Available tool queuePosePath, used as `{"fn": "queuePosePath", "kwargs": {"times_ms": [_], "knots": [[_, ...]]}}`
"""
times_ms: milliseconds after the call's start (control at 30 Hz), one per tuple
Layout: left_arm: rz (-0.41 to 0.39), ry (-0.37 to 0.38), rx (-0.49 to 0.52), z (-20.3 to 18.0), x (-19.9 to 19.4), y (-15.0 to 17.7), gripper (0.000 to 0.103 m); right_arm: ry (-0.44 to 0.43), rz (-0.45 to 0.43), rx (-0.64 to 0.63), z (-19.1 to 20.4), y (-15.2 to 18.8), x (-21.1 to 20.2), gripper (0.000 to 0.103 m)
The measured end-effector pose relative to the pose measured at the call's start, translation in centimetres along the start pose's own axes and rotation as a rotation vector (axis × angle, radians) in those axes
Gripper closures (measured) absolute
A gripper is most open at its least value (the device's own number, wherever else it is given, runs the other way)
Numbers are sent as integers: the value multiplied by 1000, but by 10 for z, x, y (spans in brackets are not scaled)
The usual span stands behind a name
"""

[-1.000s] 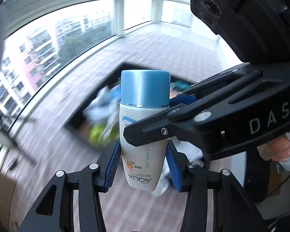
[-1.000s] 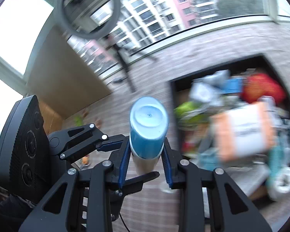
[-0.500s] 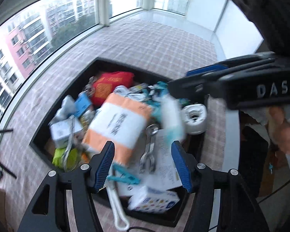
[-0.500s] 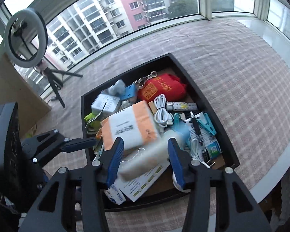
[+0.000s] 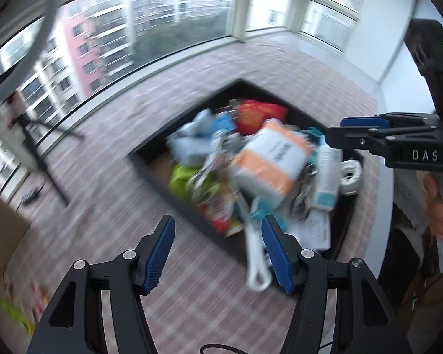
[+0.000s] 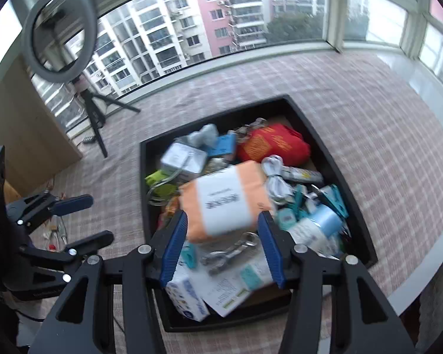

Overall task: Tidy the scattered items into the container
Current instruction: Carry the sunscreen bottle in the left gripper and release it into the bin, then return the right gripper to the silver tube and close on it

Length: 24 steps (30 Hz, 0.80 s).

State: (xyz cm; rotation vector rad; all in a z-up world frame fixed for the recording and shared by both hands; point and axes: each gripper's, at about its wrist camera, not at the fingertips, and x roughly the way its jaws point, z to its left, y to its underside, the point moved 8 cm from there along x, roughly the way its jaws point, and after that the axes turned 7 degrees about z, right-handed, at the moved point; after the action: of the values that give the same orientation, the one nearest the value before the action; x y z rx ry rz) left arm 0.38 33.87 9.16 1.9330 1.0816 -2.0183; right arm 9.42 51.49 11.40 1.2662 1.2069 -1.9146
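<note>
**Bottle dropped, both claws empty**

Left claw (image 5: pixel 217 253): pads spread wide, nothing between them, hanging over the checked table (image 5: pixel 109 177) at the left near corner of the black tray (image 5: pixel 150 165). A second ago it pinched the sunscreen bottle; now it's clear.

Right claw (image 6: pixel 221 244): jaws apart, empty, above the tray's near half. It had the same bottle by the cap a second ago.

Bottle (image 6: pixel 316 230) now lies on its side in the tray's right near area: white body, pale blue cap pointing right, resting on the clutter. That item looks done. Some small bits (image 6: pixel 54 230) remain on the table far left, too blurred to identify.
</note>
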Motion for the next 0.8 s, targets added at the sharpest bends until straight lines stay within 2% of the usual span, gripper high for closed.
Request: {"fn": "queuePosePath", "kwargs": {"times_ms": [233, 433, 567, 667, 800], "knots": [[0, -60, -182, 77, -23, 78, 43, -13, -10, -211, 87, 7, 32, 53], [-2, -148, -405, 165, -51, 165, 43, -55, 31, -379, 165, 22, 65, 53], [23, -204, -574, 221, -63, 230, 43, -72, 41, -468, 213, 30, 81, 53], [31, -191, -706, 251, -68, 265, 46, -122, 74, -496, 246, 37, 93, 53], [28, -194, -800, 275, -69, 289, 53, -163, 110, -546, 287, 50, 106, 54]]}}
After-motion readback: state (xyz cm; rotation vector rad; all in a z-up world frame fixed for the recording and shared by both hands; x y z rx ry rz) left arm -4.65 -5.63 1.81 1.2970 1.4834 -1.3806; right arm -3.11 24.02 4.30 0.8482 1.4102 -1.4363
